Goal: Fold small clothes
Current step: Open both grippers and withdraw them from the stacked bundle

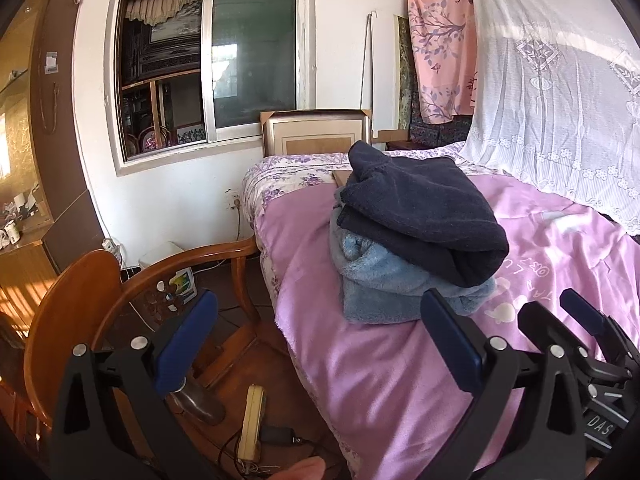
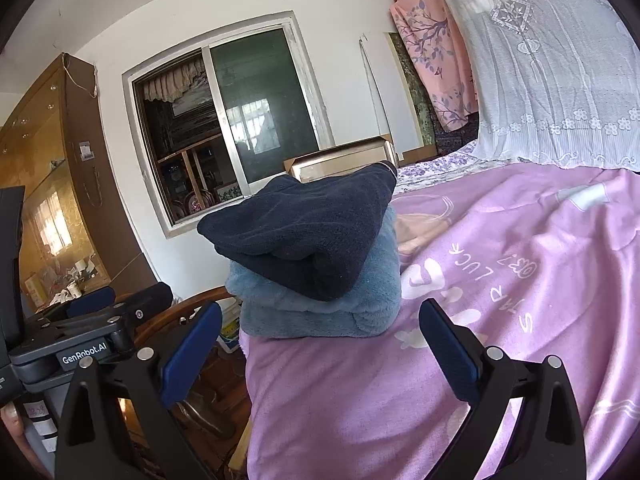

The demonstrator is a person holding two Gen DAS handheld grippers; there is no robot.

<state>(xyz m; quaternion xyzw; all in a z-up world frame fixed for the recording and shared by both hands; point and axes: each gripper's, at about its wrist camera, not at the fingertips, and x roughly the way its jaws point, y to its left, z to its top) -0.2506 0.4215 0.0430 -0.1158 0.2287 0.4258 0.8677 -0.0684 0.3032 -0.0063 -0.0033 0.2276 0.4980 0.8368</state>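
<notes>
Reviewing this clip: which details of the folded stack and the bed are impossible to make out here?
- Light blue garment: its top is covered by the dark navy garment in both views, so its fold cannot be judged.
- Any garments beneath or behind the stack: hidden by the stack.
- Far side of the pink blanket: covered by the white lace curtain, right wrist view.
- Blanket lettering: partly cut off by the right gripper, left wrist view.

A white plaster wall [image 1: 340, 0] holds a grey-framed sliding window [image 1: 208, 76] at upper left, above a curved wooden chair [image 1: 132, 292] (sunlit) and white lace curtain [image 1: 560, 100] at right.
</notes>
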